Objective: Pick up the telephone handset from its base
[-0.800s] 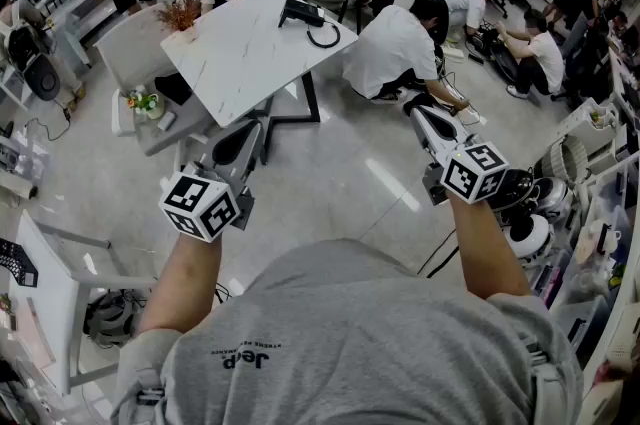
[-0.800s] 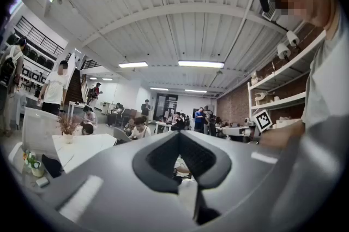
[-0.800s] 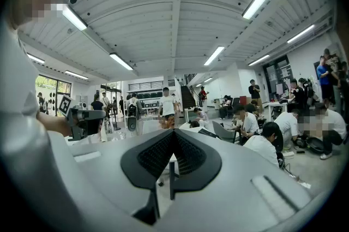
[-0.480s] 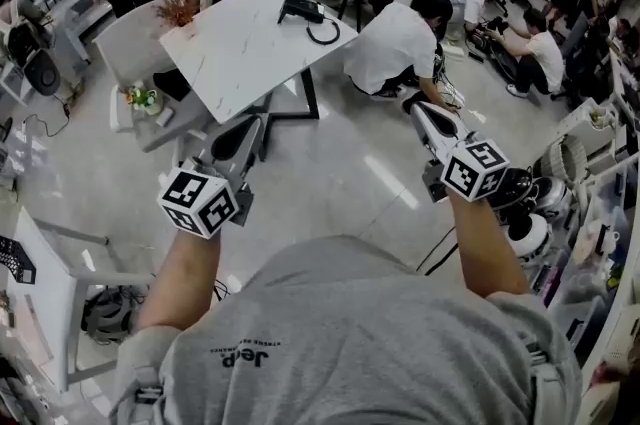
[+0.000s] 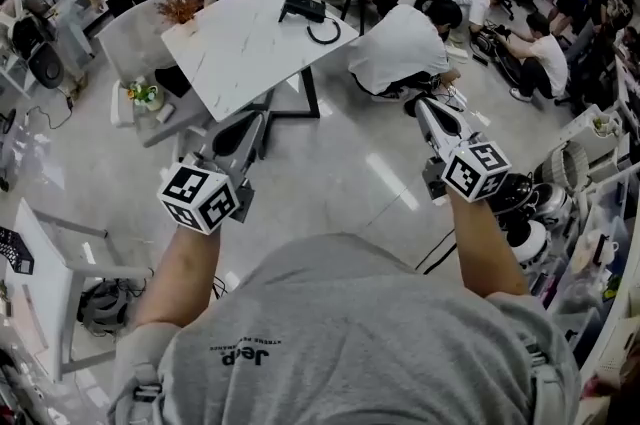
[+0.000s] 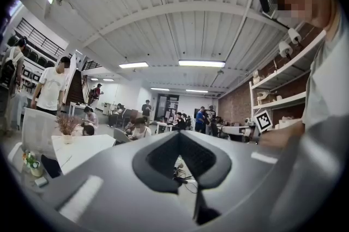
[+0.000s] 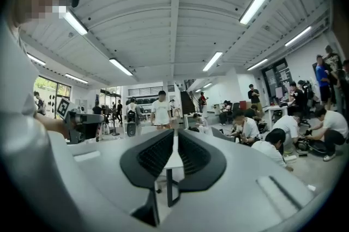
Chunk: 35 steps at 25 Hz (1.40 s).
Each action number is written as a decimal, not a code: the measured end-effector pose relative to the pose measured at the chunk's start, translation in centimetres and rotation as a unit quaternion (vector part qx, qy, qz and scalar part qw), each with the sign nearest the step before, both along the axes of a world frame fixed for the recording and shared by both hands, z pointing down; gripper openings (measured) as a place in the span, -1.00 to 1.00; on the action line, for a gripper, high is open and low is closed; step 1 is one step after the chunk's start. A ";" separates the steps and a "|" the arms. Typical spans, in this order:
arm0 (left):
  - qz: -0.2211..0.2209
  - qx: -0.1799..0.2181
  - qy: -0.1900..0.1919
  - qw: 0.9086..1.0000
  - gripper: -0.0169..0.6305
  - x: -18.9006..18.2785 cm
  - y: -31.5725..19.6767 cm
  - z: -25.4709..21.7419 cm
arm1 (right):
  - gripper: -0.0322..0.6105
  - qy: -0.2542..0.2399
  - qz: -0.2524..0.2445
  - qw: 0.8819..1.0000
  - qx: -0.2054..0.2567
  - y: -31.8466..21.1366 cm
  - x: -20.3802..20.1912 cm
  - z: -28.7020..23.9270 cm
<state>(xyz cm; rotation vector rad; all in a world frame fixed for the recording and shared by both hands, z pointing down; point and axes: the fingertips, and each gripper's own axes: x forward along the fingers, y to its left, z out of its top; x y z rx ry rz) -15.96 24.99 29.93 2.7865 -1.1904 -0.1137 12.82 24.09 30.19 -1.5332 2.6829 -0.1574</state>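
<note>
The black telephone (image 5: 299,9) sits near the far edge of the white marble table (image 5: 240,53), its handset lying on the base and a coiled cord loop (image 5: 324,35) beside it. My left gripper (image 5: 253,120) is held out level over the floor, short of the table's near corner, jaws together and empty. My right gripper (image 5: 422,103) is level too, to the right of the table, shut on nothing. In the right gripper view the table (image 7: 173,161) shows through the slit of the gripper (image 7: 174,131). The left gripper view has the table (image 6: 82,150) left of the gripper (image 6: 178,134).
A dried plant (image 5: 183,7) stands on the table's left corner. A grey chair (image 5: 130,43) stands at its left. Several people (image 5: 400,48) sit on the floor beyond and right of the table. Shelves with gear (image 5: 585,183) line the right side, and another white table (image 5: 50,288) stands at the near left.
The table and the seated people have slid slightly in the head view. Both grippers keep the same stance and stay shut.
</note>
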 end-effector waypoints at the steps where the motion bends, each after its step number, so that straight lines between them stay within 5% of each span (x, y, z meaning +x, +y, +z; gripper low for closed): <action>1: -0.002 -0.001 0.000 1.000 -0.77 0.4 0.0 0.0 | -0.76 -0.004 -0.007 1.000 0.003 -0.1 0.3 -0.1; 3: -0.007 -0.001 -0.002 1.000 -0.77 1.4 -0.1 0.0 | -0.06 -0.003 -0.027 1.000 0.004 -0.2 0.7 -0.2; 6: -0.017 -0.001 -0.004 1.000 -0.77 3.3 -0.3 -0.3 | 0.14 0.006 -0.040 0.999 0.008 -0.9 2.3 -0.5; 14: -0.040 0.003 0.009 0.999 -0.77 8.9 -1.2 -0.9 | 0.16 0.020 -0.057 0.998 0.013 -2.3 7.9 -0.6; 22: -0.034 0.000 -0.001 0.999 -0.77 9.5 -5.0 -0.6 | 0.16 0.028 -0.054 0.998 0.006 -6.1 8.6 0.6; 35: 0.059 0.007 0.016 0.998 -0.77 5.5 -29.6 2.0 | 0.15 0.040 0.023 0.999 -0.005 -26.4 2.2 2.5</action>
